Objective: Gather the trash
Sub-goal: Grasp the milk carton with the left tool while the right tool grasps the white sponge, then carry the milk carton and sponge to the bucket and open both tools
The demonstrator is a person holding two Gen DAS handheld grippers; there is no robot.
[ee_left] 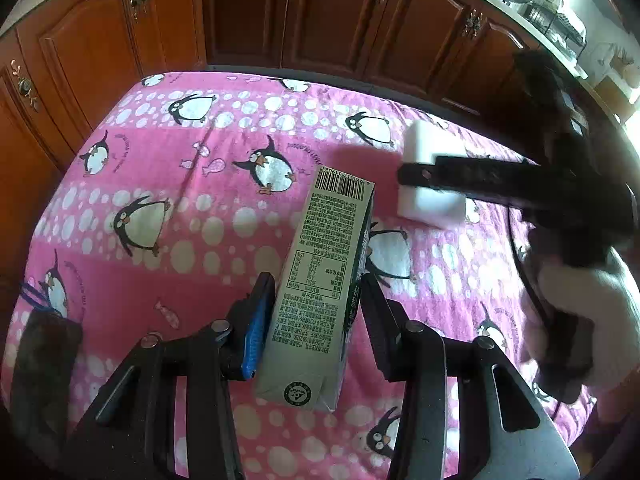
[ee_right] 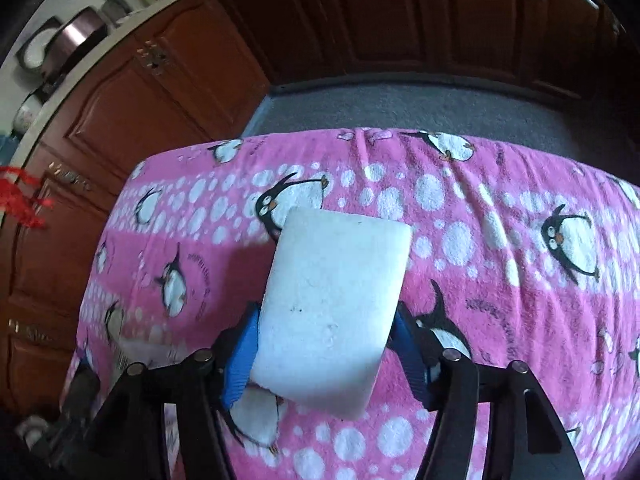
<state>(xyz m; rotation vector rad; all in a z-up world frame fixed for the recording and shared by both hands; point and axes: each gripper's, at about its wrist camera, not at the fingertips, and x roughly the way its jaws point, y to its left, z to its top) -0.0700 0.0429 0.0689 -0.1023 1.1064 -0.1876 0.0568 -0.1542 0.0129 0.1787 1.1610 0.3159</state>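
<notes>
My left gripper (ee_left: 316, 300) is shut on a grey-green drink carton (ee_left: 320, 280) with a barcode and printed text, held above the pink penguin cloth (ee_left: 160, 200). My right gripper (ee_right: 326, 336) is shut on a white foam block (ee_right: 336, 300) and holds it over the same cloth (ee_right: 500, 280). In the left wrist view the right gripper (ee_left: 416, 178) shows at the right, with the white block (ee_left: 432, 176) between its fingers, beyond and to the right of the carton. The carton shows blurred at the lower left of the right wrist view (ee_right: 140, 356).
Brown wooden cabinets (ee_left: 280, 12) stand behind the table. A counter with a pan and a dish rack (ee_left: 556, 20) runs at the far right. A dark object (ee_left: 44, 352) with blue strands lies at the cloth's left edge. Grey floor (ee_right: 400, 108) lies beyond the table.
</notes>
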